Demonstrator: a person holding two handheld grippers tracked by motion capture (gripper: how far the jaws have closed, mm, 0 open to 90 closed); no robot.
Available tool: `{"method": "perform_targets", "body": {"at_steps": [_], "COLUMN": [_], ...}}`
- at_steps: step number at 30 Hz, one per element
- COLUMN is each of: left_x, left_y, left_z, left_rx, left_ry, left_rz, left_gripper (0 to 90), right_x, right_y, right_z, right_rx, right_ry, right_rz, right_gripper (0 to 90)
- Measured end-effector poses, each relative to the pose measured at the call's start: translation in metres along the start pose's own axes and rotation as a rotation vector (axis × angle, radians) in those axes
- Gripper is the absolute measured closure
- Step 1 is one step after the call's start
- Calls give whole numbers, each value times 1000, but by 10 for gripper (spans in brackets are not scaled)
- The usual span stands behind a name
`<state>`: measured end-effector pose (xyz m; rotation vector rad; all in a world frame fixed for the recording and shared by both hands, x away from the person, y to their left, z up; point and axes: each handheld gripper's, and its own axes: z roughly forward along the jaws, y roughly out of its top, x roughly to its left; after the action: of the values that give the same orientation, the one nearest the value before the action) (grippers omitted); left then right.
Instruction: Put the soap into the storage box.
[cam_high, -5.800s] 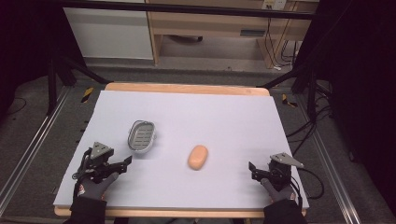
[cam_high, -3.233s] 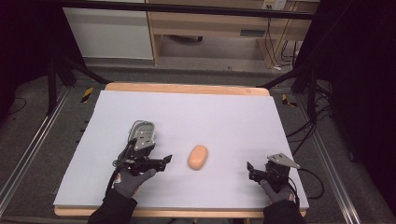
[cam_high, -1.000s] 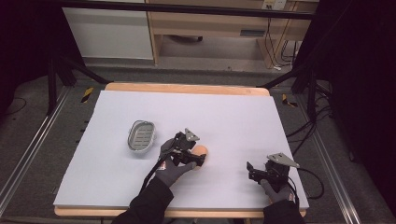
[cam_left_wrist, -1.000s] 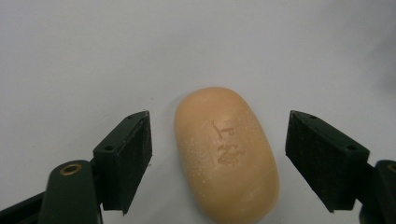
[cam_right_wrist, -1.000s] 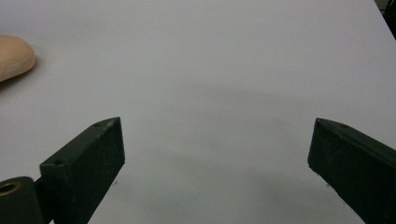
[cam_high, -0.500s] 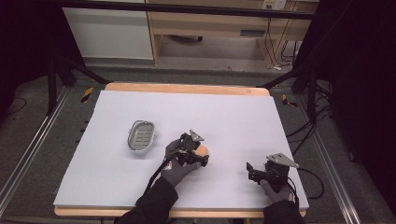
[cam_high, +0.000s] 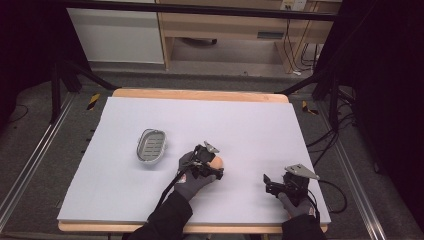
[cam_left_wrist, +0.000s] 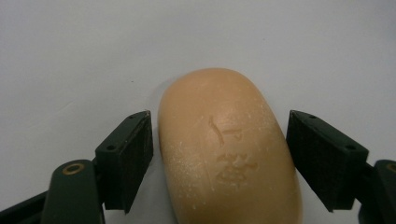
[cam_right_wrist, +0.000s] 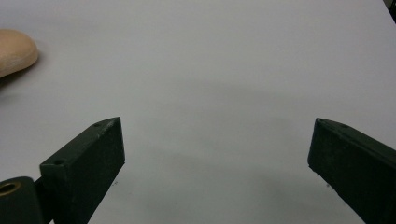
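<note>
Tan soap (cam_left_wrist: 229, 154) now straddled by left tool (cam_left_wrist: 219, 158), jaws wide, moved over from dish (cam_high: 151, 145); grasp next. Right tool (cam_right_wrist: 215, 154) wide, idle on counter (cam_high: 250, 125).

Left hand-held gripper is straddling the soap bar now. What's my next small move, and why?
Probably close the left hand-held gripper on the soap bar. Its jaws stand open on either side of the bar with small gaps, and the bar lies flat on the white table. The soap dish sits apart.
</note>
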<state>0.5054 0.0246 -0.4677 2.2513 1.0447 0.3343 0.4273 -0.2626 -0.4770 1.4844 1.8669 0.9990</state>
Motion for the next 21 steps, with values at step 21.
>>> {"method": "perform_targets", "body": {"at_steps": [21], "left_x": [-4], "left_y": [0], "left_z": [2], "left_rx": [31], "left_ry": [31], "left_rz": [-7], "left_gripper": [301], "right_x": [0], "right_y": [0], "right_z": [1], "right_rx": [1], "right_ry": [2], "right_rz": [-9], "right_gripper": [41]}}
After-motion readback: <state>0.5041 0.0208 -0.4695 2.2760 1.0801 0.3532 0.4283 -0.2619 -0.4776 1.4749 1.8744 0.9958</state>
